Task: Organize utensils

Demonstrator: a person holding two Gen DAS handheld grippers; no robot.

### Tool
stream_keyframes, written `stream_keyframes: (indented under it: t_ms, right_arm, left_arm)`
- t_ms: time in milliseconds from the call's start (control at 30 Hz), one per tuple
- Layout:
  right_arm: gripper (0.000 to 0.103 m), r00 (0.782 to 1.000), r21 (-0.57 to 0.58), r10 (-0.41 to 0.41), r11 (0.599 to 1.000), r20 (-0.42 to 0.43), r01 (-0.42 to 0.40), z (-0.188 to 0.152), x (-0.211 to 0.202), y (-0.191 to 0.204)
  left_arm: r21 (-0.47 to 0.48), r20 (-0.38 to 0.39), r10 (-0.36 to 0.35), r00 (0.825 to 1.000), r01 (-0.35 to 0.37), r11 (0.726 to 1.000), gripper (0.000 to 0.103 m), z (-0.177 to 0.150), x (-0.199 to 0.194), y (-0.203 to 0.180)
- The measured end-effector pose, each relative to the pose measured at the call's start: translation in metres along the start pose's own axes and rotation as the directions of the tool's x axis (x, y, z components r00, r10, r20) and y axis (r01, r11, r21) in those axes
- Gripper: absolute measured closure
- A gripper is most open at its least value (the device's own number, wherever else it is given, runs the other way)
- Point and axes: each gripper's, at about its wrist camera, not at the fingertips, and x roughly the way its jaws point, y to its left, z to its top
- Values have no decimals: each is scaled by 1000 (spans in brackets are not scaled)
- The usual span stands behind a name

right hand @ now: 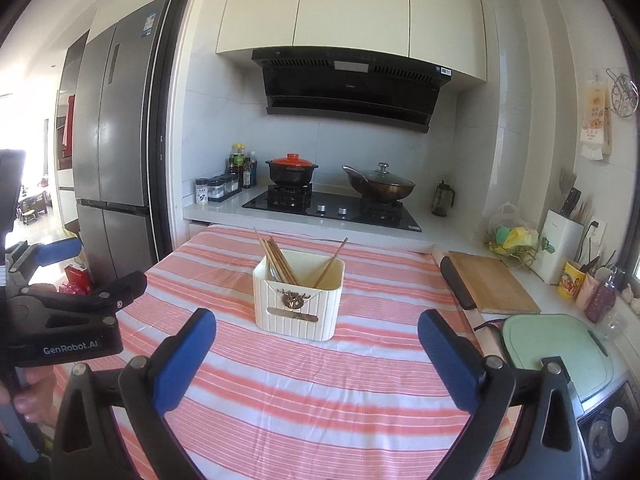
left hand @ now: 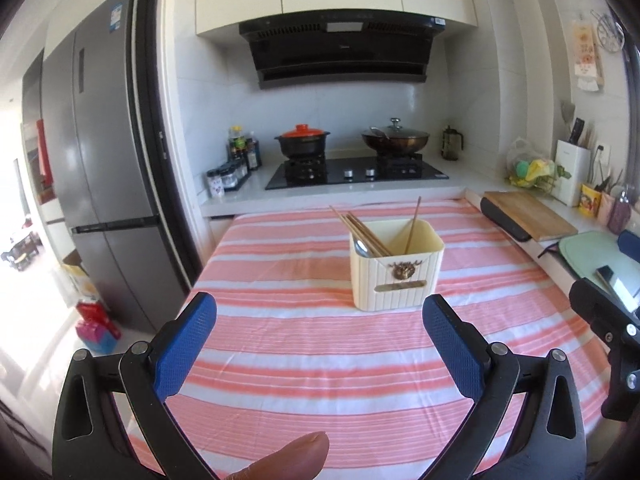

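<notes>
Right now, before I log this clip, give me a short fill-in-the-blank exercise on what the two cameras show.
1. The chopsticks stand in a cream ____ on the striped tablecloth.
2. Both the left gripper and the right gripper are ____ and hold nothing.
3. The black pot on the stove has a ____ lid.

Missing words: holder; open; red

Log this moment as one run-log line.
left gripper: open, empty | right gripper: open, empty | chopsticks, spoon: in cream utensil holder | striped tablecloth: no loose utensils visible
</notes>
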Motion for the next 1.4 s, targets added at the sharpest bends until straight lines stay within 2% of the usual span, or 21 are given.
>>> stream_keyframes:
  t_ms: [233,633,1400]
  right_arm:
    - [0,999,45,35,998,21,-36,6,-20,1]
    - [0,998,20,58,998,25,-59,6,-42,16]
    - [0,997,20,78,997,11,-78,7,-44,19]
  left_arm:
    - [-46,1,-17,1000,17,999,0,-1,-19,9]
    - [-70,4,-14,1000,14,997,0,2,-39,17]
    - [-47,19,8,1000,-7,999,0,4,-44,15]
